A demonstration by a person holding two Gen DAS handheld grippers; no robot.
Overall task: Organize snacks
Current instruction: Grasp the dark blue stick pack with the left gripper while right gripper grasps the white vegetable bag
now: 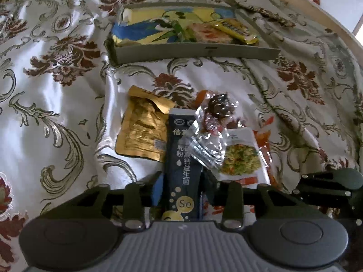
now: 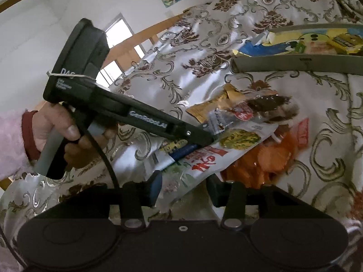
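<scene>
In the left wrist view the left gripper clamps a long dark-blue stick sachet with white lettering amid the snack pile on the floral bedspread, while in the right wrist view the right gripper pinches a white printed snack pouch beneath it.

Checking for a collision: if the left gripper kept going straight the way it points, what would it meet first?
Most likely the dark blue stick packet, already between the left gripper fingers, then the clear packet beyond it.
</scene>
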